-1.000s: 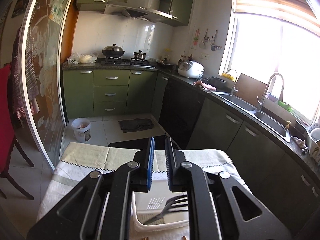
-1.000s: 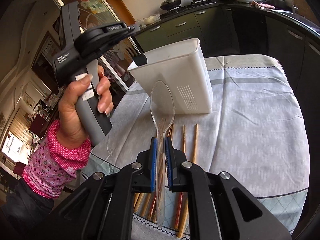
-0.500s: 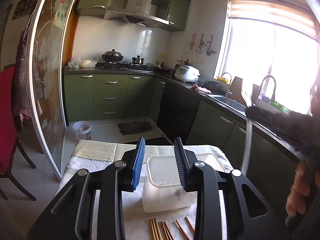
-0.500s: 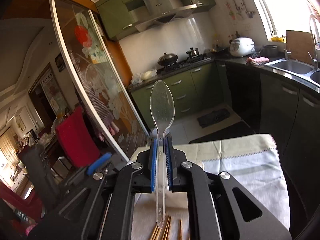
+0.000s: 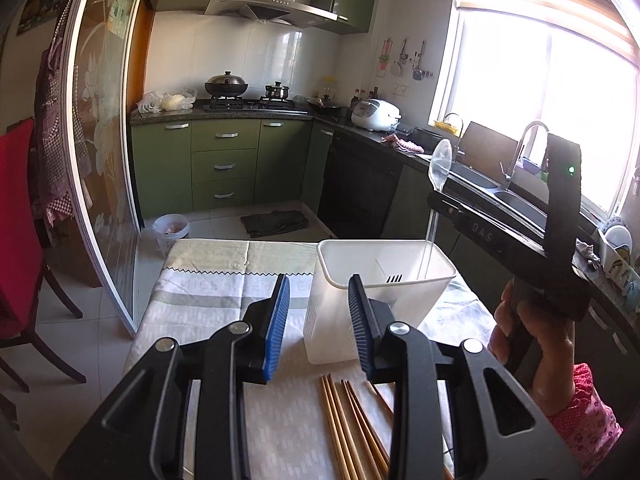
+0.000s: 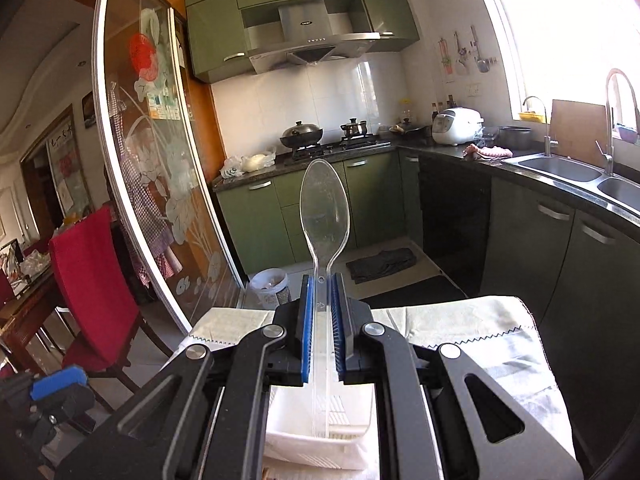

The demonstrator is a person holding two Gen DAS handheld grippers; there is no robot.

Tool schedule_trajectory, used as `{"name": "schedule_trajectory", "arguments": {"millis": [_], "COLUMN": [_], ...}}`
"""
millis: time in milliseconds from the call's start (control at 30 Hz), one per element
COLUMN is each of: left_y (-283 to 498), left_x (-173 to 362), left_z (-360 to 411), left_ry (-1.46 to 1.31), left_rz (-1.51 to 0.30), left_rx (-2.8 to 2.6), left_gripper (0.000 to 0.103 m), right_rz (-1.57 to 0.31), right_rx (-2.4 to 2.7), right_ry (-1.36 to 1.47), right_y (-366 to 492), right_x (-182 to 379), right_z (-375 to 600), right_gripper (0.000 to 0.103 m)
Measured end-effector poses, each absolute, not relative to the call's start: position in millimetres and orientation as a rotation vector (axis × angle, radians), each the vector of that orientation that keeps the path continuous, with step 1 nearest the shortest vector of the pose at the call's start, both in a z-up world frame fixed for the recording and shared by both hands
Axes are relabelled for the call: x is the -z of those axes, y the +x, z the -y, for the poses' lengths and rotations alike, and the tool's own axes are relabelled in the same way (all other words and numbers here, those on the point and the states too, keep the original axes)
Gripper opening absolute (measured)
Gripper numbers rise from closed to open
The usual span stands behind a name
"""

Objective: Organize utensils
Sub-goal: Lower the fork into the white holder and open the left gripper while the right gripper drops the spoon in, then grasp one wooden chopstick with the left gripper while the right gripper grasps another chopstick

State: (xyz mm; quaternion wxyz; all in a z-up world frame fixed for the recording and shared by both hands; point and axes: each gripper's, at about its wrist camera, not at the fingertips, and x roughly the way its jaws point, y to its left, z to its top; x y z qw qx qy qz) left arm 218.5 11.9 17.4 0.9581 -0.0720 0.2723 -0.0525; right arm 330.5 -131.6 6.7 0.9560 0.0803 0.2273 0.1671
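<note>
Right gripper (image 6: 320, 316), fingers pinching a clear spoon (image 6: 325, 216) upright, handle end over the white bin (image 5: 384, 280). Left gripper (image 5: 318, 324), fingers spread and empty after opening, above chopsticks (image 5: 348, 428) on the counter (image 5: 208, 292).

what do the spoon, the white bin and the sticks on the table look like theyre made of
Spoon: clear glossy plastic, probably; the cabinets show through its bowl.
White bin: milky, semi-matte plastic, thin moulded walls with slots.
Sticks: likely bamboo or wood chopsticks, tan to reddish brown, dull finish.
</note>
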Motion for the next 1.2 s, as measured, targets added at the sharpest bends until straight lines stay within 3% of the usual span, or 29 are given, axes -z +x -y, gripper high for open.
{"name": "schedule_trajectory", "arguments": {"millis": [67, 133, 367, 533, 767, 1200], "left_y": [220, 221, 226, 235, 261, 271], "left_x": [-12, -5, 27, 73, 120, 136], "left_z": [-8, -3, 7, 12, 25, 35], "left_ry": [-0.141, -0.148, -0.145, -0.157, -0.089, -0.013], "left_rz": [-0.575, -0.613, -0.820, -1.063, -1.233, -1.289], "left_rx": [0.110, 0.115, 0.098, 0.086, 0.039, -0.009], "left_gripper": [0.029, 0.031, 0.037, 0.037, 0.037, 0.037], "right_rz": [-0.478, -0.492, -0.499, -0.521, -0.591, -0.649], "right_rx": [-0.347, -0.351, -0.347, -0.347, -0.334, -0.324], "right_ry": [0.146, 0.132, 0.150, 0.168, 0.182, 0.219], "right_y": [328, 323, 289, 251, 205, 193], "right_x": [0, 6, 8, 10, 37, 44], "right_z": [132, 133, 155, 183, 222, 250], "right_gripper": [0.010, 0.019, 0.021, 0.021, 0.025, 0.025]}}
